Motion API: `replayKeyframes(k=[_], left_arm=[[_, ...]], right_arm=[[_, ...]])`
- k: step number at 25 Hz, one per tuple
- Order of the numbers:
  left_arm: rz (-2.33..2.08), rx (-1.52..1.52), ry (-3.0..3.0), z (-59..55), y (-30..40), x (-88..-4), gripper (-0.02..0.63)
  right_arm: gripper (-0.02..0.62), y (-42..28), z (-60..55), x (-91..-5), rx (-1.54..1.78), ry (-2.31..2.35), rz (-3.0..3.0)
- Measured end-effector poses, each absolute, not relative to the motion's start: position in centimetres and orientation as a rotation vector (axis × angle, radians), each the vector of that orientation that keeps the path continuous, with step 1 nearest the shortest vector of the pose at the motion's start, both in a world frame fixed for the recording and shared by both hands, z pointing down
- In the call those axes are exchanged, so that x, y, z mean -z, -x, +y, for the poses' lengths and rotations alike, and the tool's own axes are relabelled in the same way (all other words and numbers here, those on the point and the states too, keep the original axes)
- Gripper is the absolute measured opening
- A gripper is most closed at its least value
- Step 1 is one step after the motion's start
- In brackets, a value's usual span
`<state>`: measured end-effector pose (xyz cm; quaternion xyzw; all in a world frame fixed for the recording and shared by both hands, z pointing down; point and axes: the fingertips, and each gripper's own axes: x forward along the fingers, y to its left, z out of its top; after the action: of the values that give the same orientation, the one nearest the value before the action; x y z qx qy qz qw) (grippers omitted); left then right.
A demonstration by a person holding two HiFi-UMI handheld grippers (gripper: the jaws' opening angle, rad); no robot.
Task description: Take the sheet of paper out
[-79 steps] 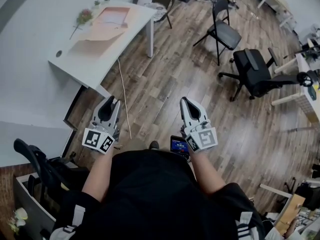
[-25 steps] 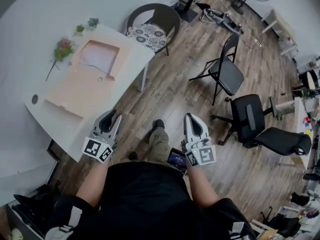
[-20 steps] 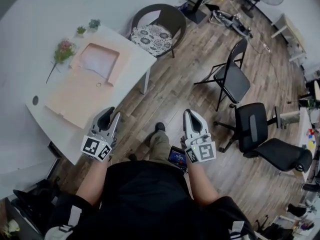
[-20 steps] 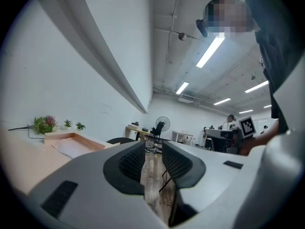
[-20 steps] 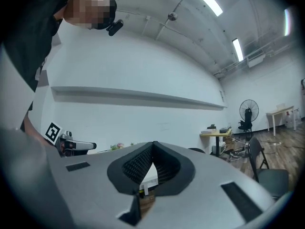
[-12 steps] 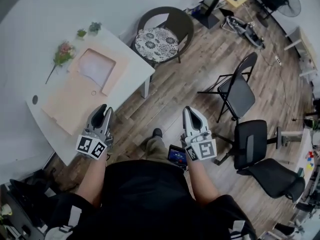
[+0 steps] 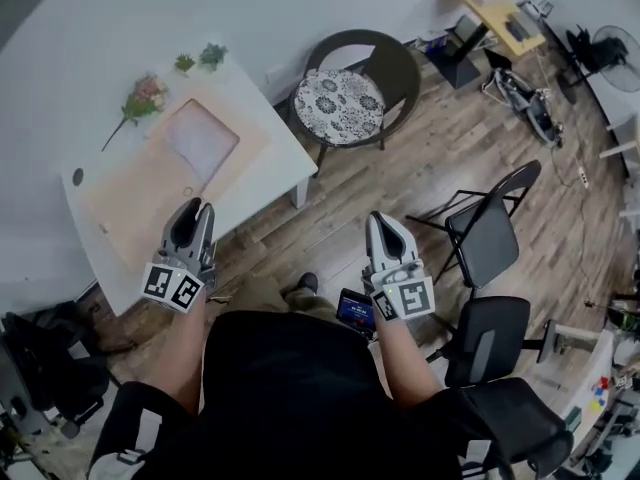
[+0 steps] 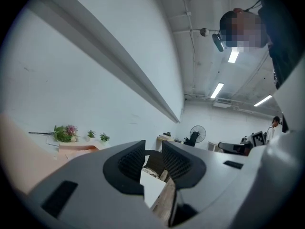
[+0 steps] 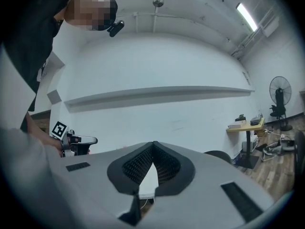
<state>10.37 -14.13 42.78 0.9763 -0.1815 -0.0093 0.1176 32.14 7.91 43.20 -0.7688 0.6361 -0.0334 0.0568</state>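
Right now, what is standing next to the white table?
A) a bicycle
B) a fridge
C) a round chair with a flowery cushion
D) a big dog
C: the head view shows a round dark chair with a flower-patterned cushion beside the table.

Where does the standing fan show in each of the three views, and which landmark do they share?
Head view: fan at the right edge, in the upper part.
Left gripper view: fan just right of centre, by the far wall.
Right gripper view: fan at the far right, about mid-height.
Shared landmark: the yellow desk, left of the fan in all three.
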Motion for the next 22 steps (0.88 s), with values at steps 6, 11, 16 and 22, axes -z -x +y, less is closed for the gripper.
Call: replayKeyframes(k=[6,11,16,22], left_arm=[[-0.652,0.048,-2.838,-16.4,-9.8,-42.8,0.097],[-0.771,0.075,-2.774,-20.0,-8.3,-43.9,0.098],[-0.885,0.105,-2.709,-24.2,-7.3,-44.6,0.098],[-0.999,0.141,-2.609,-29.5,-7.3,-45.6,0.098]], right_arm=[[0.011,-33.3,3.2,-44.0,0.135,2.240,2.042],[0.011,-34.0,-1.9,-44.7,0.153,2.185,2.143],[0.009,-34.7,-8.3,-45.0,0.167,2.112,2.274],[0.011,-34.9,-17.6,-44.5,0.161,1.979,2.434]])
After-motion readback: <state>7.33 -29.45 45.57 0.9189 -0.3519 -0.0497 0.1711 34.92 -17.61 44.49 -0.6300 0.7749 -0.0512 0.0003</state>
